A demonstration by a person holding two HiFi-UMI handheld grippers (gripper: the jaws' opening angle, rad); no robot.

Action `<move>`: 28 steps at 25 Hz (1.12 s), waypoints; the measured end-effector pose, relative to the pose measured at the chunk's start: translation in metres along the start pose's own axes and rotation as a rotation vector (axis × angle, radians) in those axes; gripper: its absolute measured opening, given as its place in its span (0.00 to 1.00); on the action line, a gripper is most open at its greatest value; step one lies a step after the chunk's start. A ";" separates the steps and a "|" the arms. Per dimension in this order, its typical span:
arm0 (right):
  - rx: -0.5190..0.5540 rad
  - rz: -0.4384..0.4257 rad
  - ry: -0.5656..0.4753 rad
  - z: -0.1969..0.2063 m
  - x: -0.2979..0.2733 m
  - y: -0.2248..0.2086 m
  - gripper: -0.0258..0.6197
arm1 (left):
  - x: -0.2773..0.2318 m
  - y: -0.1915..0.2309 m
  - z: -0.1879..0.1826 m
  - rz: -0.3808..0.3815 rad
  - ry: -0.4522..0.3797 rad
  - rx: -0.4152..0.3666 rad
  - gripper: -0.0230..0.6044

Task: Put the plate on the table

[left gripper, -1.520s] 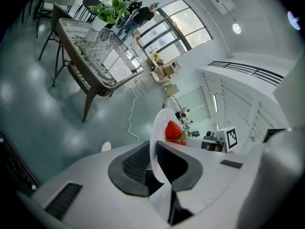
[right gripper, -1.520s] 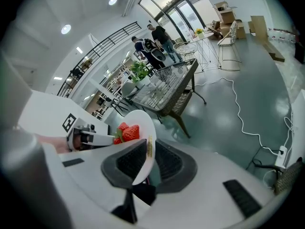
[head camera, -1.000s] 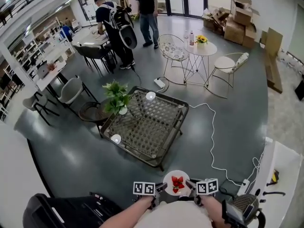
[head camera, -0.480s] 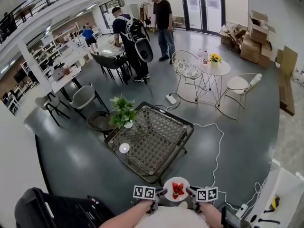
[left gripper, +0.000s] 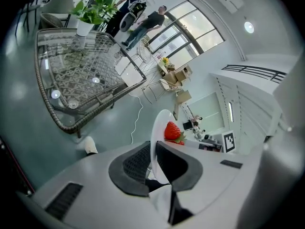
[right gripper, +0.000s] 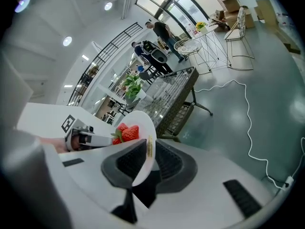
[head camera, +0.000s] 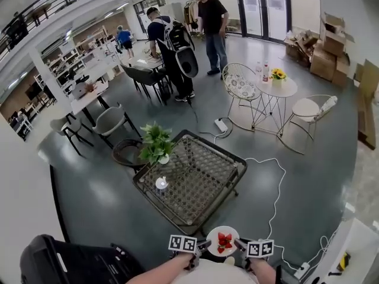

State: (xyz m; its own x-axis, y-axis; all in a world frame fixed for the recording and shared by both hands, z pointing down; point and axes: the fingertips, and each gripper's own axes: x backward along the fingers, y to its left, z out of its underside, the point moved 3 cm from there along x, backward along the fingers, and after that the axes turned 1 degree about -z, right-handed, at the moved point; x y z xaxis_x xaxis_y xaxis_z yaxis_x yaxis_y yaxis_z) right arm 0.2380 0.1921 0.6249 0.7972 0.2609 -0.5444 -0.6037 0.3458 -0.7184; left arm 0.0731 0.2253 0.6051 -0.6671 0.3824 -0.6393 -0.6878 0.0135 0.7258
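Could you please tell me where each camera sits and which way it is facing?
Head view: on the person's head, looking steeply down at the table; forearms, left gripper and right gripper show at the bottom.
Left gripper view: on the left gripper, looking along its jaws, shut on the plate, toward the table.
Right gripper view: on the right gripper, along its jaws, shut on the plate's opposite rim; left gripper shows beyond.
Shared: all three show the plate with strawberries.
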 end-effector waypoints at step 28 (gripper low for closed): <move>0.066 0.096 0.050 -0.185 -0.068 -0.034 0.13 | -0.055 0.025 -0.189 0.121 -0.004 0.021 0.08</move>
State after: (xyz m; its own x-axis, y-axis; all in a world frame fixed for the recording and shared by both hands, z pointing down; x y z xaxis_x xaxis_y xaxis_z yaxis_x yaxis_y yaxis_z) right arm 0.2040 -0.0047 0.6063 0.7339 0.2505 -0.6313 -0.6743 0.3801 -0.6331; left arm 0.0391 0.0300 0.6106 -0.7436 0.3865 -0.5457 -0.5963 -0.0141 0.8026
